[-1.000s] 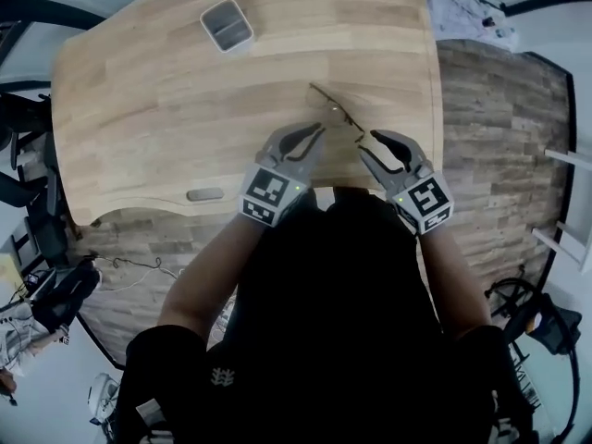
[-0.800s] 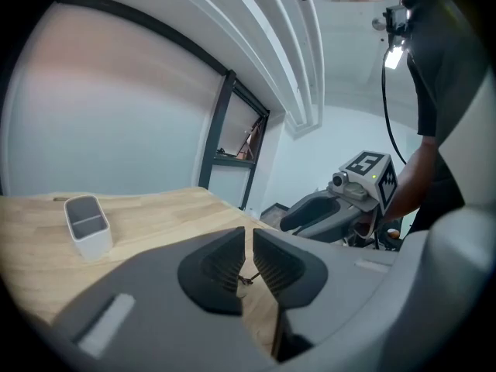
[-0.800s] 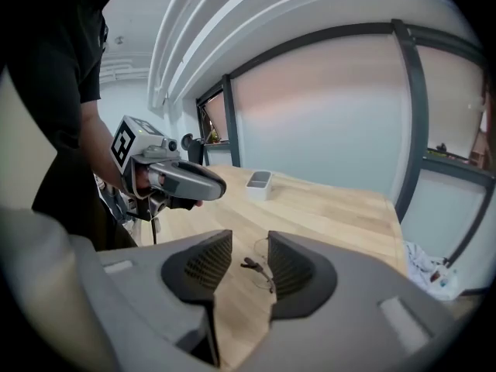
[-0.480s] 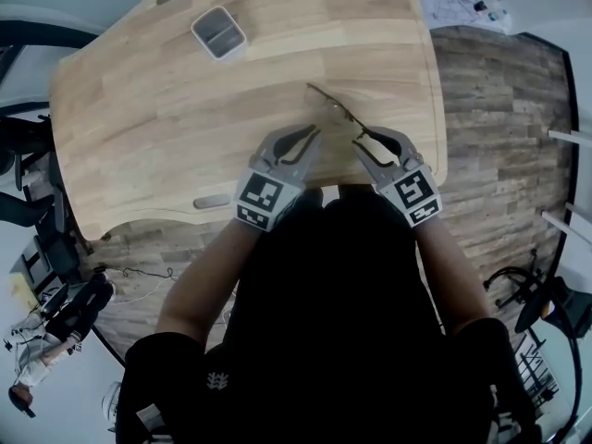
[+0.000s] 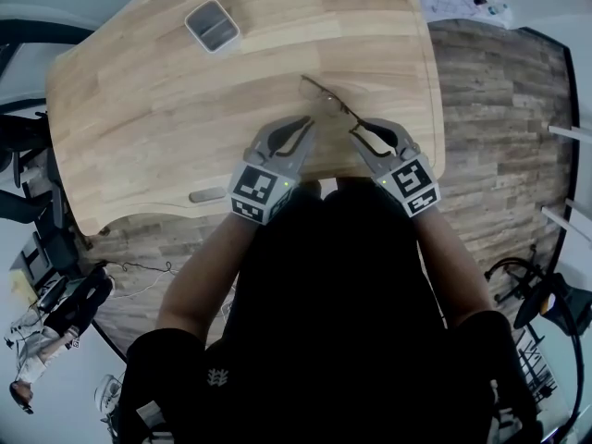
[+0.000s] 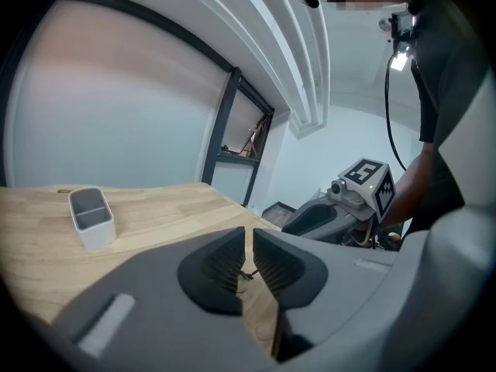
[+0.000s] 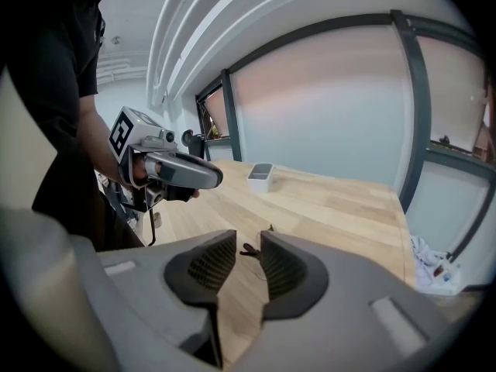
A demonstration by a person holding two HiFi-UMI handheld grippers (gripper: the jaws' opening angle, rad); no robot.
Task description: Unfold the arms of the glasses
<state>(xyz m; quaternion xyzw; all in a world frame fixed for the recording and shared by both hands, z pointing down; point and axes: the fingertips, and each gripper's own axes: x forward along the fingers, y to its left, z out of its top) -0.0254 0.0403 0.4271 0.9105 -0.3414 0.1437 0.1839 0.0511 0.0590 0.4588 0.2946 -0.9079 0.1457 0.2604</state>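
The left hand-held gripper [image 5: 310, 122] is nearly closed, pinching the glasses [image 5: 330, 104] over the desk [image 5: 166, 100]. The right hand-held gripper [image 5: 355, 129] has just been closing, its jaws apart around one arm's tip. That arm seems not yet swung out, so the unfolding looks barely begun.

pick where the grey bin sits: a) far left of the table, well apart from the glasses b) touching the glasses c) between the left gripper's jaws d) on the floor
a: in the head view the bin stands on the table near its far left corner, while the glasses lie toward the near right side.
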